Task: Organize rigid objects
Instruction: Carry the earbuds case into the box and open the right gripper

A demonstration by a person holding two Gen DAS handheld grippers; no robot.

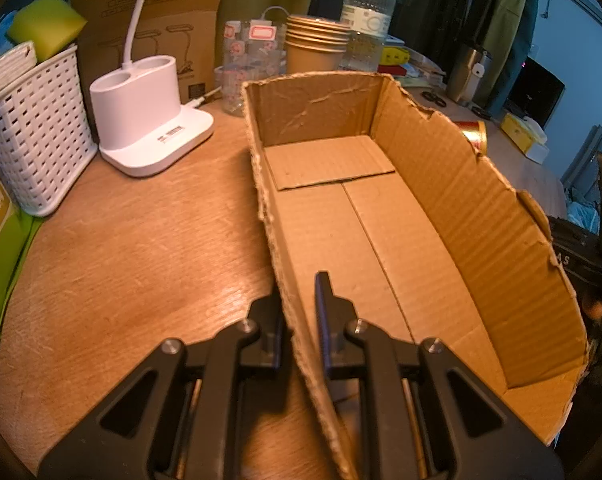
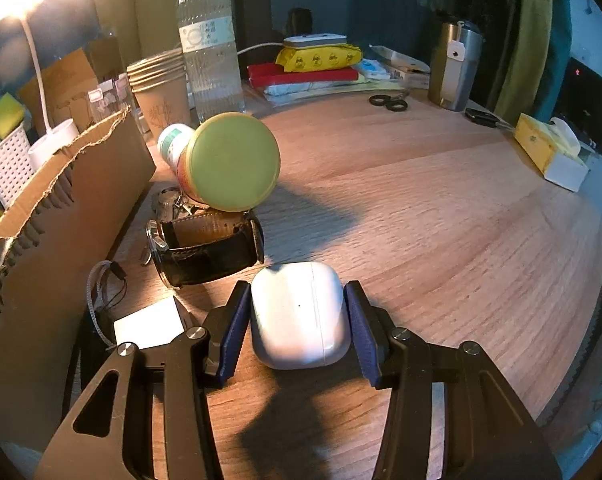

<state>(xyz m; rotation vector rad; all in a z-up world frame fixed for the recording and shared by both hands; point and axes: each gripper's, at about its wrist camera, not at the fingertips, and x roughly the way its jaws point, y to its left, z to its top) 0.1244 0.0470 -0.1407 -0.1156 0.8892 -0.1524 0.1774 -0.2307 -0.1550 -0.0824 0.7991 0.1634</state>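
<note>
1. The left tongs (image 1: 299, 320) are clamped on the near wall of the cardboard box (image 1: 481, 216), one finger outside and one inside. The box is empty and sits on the table (image 1: 141, 248). Judged from that grip, this hand's job is to steady the box.

2. The right tongs (image 2: 299, 320) straddle a white earbud case (image 2: 299, 314) lying on the table beside the box. The pads (image 2: 233, 332) stand just off its sides: a thin gap shows on the left, and the right looks close to touching. I read them as apart, not yet gripping.

3. To do this well, squeeze evenly on the two long sides. The case is smooth and rounded, so it may slip if caught high or off-centre. Lift straight up to clear the torn box edge.

4. Mind the neighbours: a watch (image 2: 205, 252) lies just beyond the case, with a tipped jar (image 2: 229, 160) with a green lid past it, keys (image 2: 169, 200) behind, and a white card (image 2: 149, 326) to the left. A sideways drag would likely nudge the watch.

5. Only the left wrist view shows the inside of the box, plus a white basket (image 1: 41, 140) and a lamp base (image 1: 149, 120).

6. Only the right wrist view shows the case, the watch and the items waiting beside the box, of which it shows just the outer wall.
</note>
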